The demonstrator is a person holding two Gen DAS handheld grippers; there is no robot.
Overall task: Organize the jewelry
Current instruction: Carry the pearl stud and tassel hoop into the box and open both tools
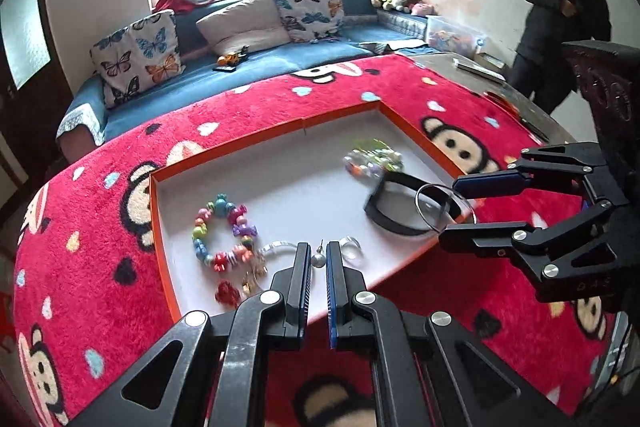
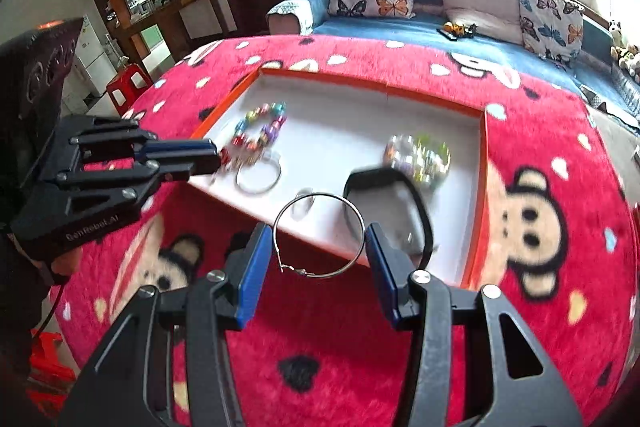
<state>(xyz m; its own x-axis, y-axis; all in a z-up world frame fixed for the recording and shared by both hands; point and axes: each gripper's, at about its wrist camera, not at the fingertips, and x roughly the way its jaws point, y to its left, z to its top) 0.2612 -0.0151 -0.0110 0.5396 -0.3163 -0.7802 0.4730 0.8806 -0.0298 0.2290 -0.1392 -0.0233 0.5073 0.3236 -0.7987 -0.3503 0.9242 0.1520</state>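
An orange-rimmed white tray [image 1: 224, 167] [image 2: 478, 155] lies on a red monkey-print blanket. In it are a colourful bead bracelet [image 1: 224, 231] [image 2: 262, 131], a clear bead bracelet [image 1: 372, 157] [image 2: 418, 153], a black bangle [image 1: 400, 207] [image 2: 400, 203], a silver hoop [image 2: 258, 175] and a red charm [image 1: 227, 293]. My left gripper [image 1: 319, 259] [image 2: 208, 157] is shut on a pearl stud earring [image 1: 319, 259] above the tray's near edge. My right gripper [image 2: 316, 247] [image 1: 450, 209] holds a large silver hoop earring [image 2: 320, 235] [image 1: 444, 207] between its fingers above the tray's edge.
A blue sofa [image 1: 280, 59] with butterfly cushions stands beyond the table. A person in dark clothes [image 1: 560, 15] stands at the back right. A red stool [image 2: 128, 87] and a cupboard stand to the left.
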